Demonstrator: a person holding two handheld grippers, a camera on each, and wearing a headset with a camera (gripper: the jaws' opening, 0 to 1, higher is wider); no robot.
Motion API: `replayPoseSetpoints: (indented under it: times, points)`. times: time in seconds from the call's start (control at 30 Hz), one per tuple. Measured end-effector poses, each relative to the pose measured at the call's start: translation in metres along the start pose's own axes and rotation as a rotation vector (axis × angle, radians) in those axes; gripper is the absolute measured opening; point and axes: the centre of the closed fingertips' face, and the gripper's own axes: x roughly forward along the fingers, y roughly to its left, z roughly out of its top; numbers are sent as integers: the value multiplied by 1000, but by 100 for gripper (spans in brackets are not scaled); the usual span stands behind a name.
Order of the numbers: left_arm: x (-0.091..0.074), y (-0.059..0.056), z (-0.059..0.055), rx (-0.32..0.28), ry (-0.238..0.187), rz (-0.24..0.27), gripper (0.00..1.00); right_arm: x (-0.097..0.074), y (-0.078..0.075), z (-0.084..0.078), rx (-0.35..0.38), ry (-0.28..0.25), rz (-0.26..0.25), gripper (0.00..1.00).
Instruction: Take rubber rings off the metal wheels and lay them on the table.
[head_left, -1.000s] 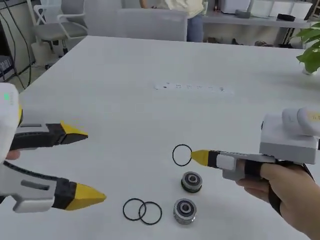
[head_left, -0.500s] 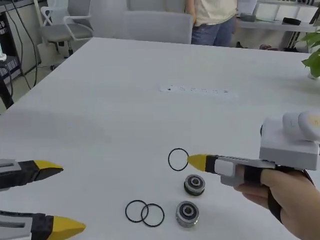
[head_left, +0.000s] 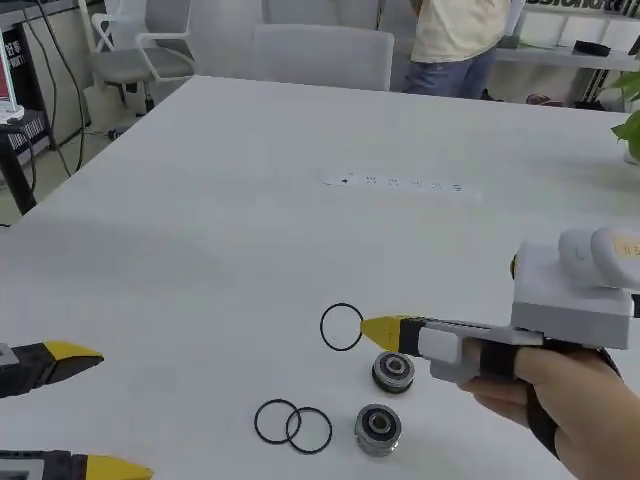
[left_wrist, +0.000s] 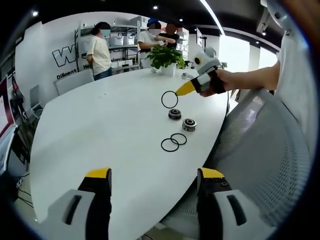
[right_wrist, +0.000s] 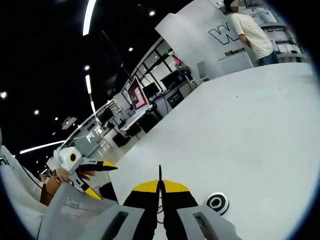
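Observation:
My right gripper (head_left: 372, 329) is shut on a thin black rubber ring (head_left: 341, 327), which it holds upright above the white table (head_left: 250, 200). Its yellow tips (right_wrist: 159, 187) pinch the ring edge-on in the right gripper view. Two metal wheels sit near it: one (head_left: 393, 371) just under the jaws, one (head_left: 379, 427) closer to me. Two overlapping black rings (head_left: 292, 425) lie flat to the left of the nearer wheel. My left gripper (head_left: 75, 410) stands open at the lower left, off the table's near edge, with nothing between its fingers (left_wrist: 152, 175).
A white power strip (head_left: 400, 183) lies across the table's middle. Grey chairs (head_left: 320, 55) stand at the far edge and a person (head_left: 460, 40) stands behind them. A green plant (head_left: 628, 110) is at the far right.
The left gripper has drawn back down and to the left, still open. The right gripper holds the ring as before, shifted slightly left.

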Motion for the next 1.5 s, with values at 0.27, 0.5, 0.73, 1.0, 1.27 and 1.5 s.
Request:
replayPoseSetpoints:
  times: [0.27, 0.5, 0.73, 1.0, 1.27, 1.5]
  points:
    - [9, -9, 1, 5, 6, -20, 71, 8, 8, -15, -21, 54, 19, 0]
    - [17, -18, -2, 8, 20, -46, 71, 14, 12, -27, -43, 104, 36, 0]
    - [17, -19, 0, 6, 16, -47, 70, 20, 13, -39, -52, 144, 38, 0]
    - [17, -19, -2, -2, 19, -48, 70, 25, 8, -58, -66, 209, 10, 0]
    - [18, -18, -3, -2, 22, -51, 70, 31, 9, -75, -40, 245, 14, 0]
    - [18, -17, -4, -5, 22, -48, 70, 35, 9, -86, -50, 274, 11, 0]
